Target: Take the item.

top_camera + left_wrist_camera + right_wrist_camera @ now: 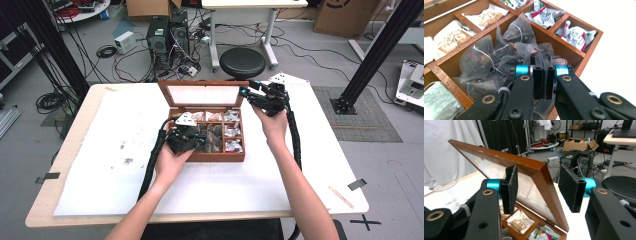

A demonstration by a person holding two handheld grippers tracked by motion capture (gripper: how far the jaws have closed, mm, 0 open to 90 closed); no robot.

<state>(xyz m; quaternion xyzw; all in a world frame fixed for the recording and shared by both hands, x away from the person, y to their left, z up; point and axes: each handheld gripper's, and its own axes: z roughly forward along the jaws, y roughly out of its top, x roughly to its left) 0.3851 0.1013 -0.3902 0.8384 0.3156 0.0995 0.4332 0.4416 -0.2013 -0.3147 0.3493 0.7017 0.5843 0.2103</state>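
- The tea bag [524, 51] sits in the box's [215, 156] middle compartment; it looks light, soft and easily torn, so a pinch at its top corner seems best.
- My left claw [543, 75] points down into that compartment, jaws pressed together; I cannot tell whether mesh is caught.
- My right claw [537, 188] stands half-wide astride the raised lid [534, 167], corner between the pads.

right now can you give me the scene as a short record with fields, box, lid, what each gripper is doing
box: wooden tea box on the white table cover, divided into compartments
lid: glass-paned lid raised and tilted
middle compartment: mesh pyramid tea bags
side compartments: wrapped sachets and paper tea packets
left gripper: jaws shut, tips down among the mesh bags; whether one is pinched cannot be told
right gripper: jaws apart, either side of the lid's corner, pads not pressing it
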